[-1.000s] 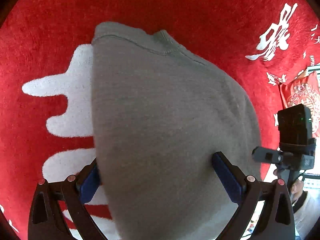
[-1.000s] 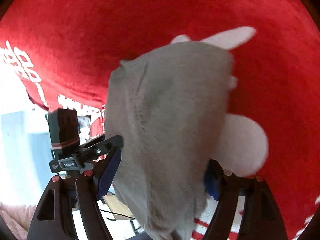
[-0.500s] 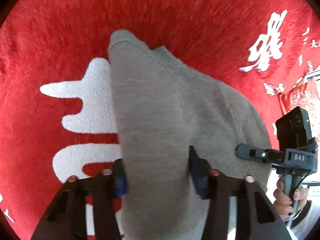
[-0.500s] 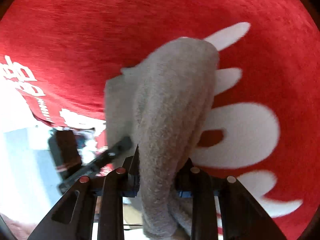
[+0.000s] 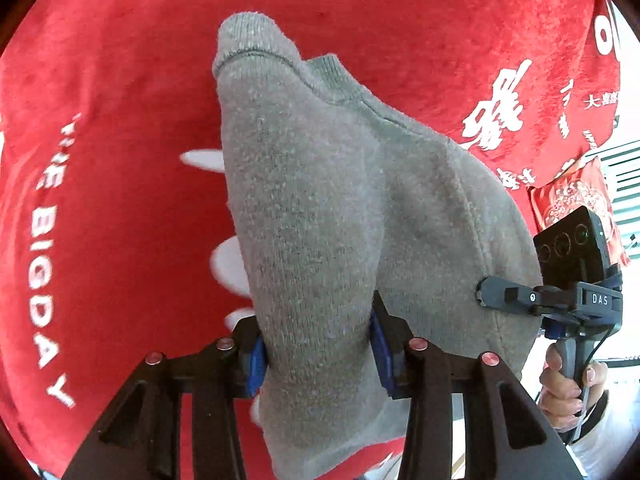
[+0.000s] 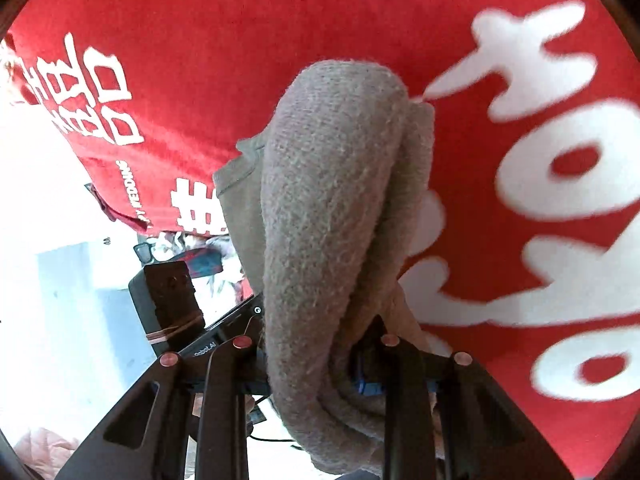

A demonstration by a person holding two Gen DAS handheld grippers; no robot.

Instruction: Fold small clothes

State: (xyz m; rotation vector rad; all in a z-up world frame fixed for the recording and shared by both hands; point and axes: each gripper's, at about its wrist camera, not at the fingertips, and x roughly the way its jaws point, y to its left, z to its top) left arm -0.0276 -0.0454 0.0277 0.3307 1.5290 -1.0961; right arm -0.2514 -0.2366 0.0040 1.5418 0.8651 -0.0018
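The grey garment [image 5: 320,208] is a small knitted piece with a fuzzy surface and a ribbed hem at its far end, where a stitched seam runs along the border. It hangs bunched into thick vertical folds above the red cloth [image 5: 120,80] that covers the tabletop, and its far ribbed corner points away from both cameras.

The left tool [image 5: 316,354] is narrow and clamps one bunch of the garment between its blue pads [image 5: 256,364]; its jaws have just been closing on this fabric. The right tool [image 6: 308,364] is also narrow and grips another thick roll of the same garment [image 6: 332,208], and its jaws have just been closing too. In the left view, the right tool [image 5: 516,294] appears at the garment's right border, with a hand [image 5: 568,388] around its handle.

The red cloth carries large white letters [image 6: 560,160] and smaller white print [image 5: 44,248]. Around the garment, the cloth lies bare on the far side and to the left. In the right view, the edge of the cloth falls off at the left side, near a bright floor [image 6: 60,260]
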